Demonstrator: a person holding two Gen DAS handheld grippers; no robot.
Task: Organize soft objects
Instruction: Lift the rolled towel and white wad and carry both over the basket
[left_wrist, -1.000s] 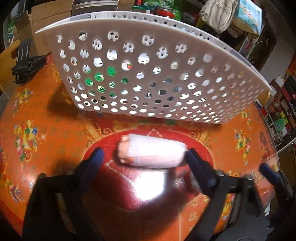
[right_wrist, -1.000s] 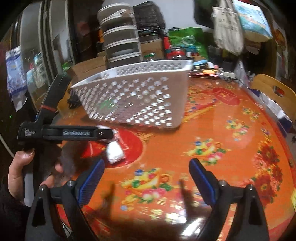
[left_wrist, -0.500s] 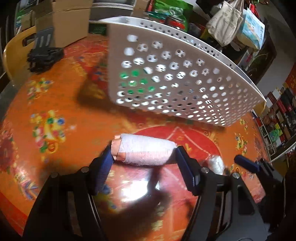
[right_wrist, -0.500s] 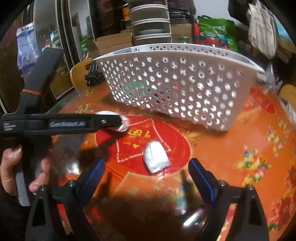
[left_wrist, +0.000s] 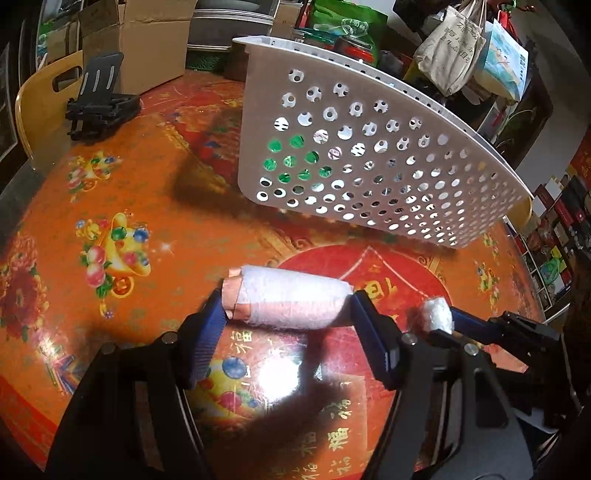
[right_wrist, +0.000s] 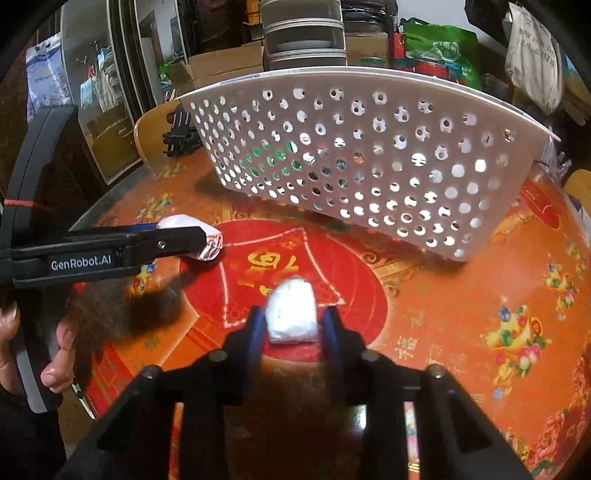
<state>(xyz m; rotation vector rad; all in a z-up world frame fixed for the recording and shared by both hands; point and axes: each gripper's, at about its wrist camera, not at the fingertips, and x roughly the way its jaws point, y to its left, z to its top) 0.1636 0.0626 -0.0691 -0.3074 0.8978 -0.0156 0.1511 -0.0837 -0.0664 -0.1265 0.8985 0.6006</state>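
My left gripper (left_wrist: 288, 314) is shut on a rolled pink-and-white cloth (left_wrist: 291, 302), held by its two ends above the table; the roll also shows in the right wrist view (right_wrist: 207, 240). My right gripper (right_wrist: 293, 325) is shut on a small white soft bundle (right_wrist: 293, 314), which also shows in the left wrist view (left_wrist: 434, 319). A white perforated basket (left_wrist: 369, 162) stands on the table beyond both grippers, also in the right wrist view (right_wrist: 369, 166). Something green shows through its holes.
The round table (left_wrist: 110, 192) has an orange and red patterned cover. A black folded stand (left_wrist: 99, 107) and a wooden chair (left_wrist: 40, 96) are at the far left. Cardboard boxes (left_wrist: 136, 48), bags and containers crowd the back.
Both grippers closed: the left on the rolled cloth, the right moved in and closed on the white bundle. The left gripper lifted and shifted left with the roll.
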